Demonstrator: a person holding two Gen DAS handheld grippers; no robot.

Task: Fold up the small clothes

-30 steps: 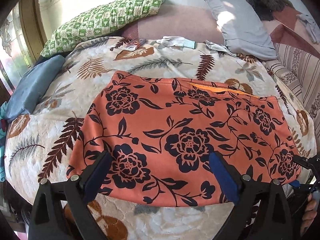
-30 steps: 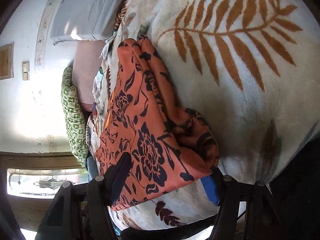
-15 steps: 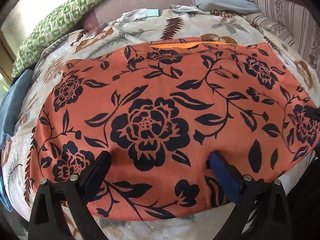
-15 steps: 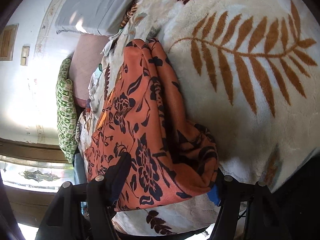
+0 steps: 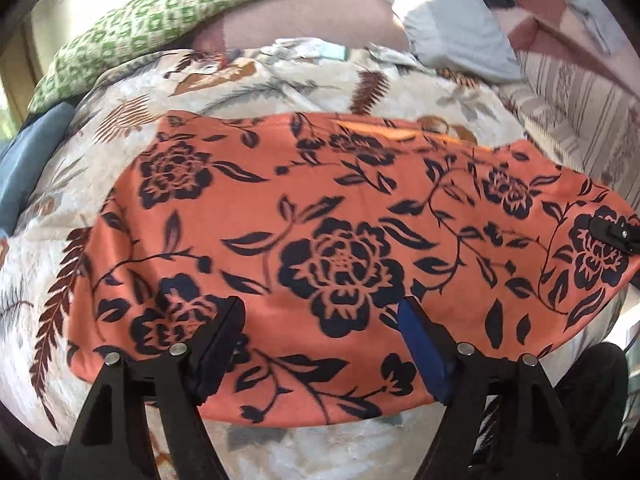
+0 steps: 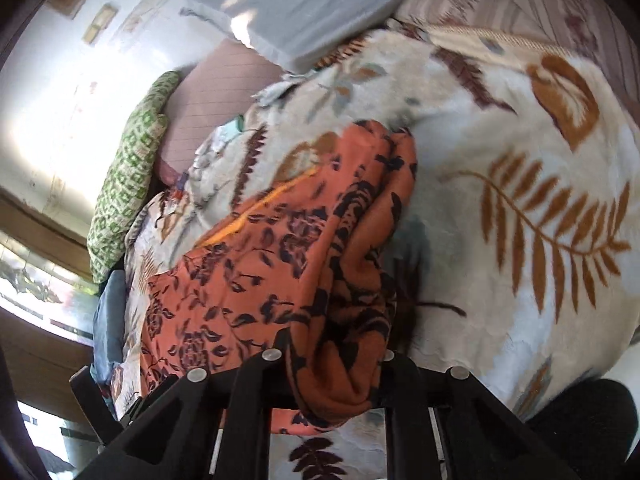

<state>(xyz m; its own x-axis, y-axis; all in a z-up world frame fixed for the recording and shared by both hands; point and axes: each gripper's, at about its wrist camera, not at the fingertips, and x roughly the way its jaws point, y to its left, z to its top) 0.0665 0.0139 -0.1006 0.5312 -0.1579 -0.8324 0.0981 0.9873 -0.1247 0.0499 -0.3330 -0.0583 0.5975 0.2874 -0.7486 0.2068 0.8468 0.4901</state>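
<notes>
Two tongs worked one orange floral garment [image 5: 340,240] spread on the leaf-print blanket [image 5: 280,80] of the bed. Right tongs [image 6: 332,364], just closed, pinched its 3 o'clock edge to lift a fold; left tongs [image 5: 320,344], narrowing but unclamped, straddled the 6 o'clock hem.

Right hand-held gripper [image 6: 332,364] has just closed — pinching the orange garment's [image 6: 280,264] bunched edge.

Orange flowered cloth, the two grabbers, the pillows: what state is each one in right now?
Orange flowered cloth: spread on the bed, one end bunched and lifted.
Right gripper: just closed, shut on that bunched end.
Left gripper: open over the near edge, jaws just narrowing, not pinching.
Green pillow: lying at the bed's head.
Grey pillow: lying flat.
</notes>
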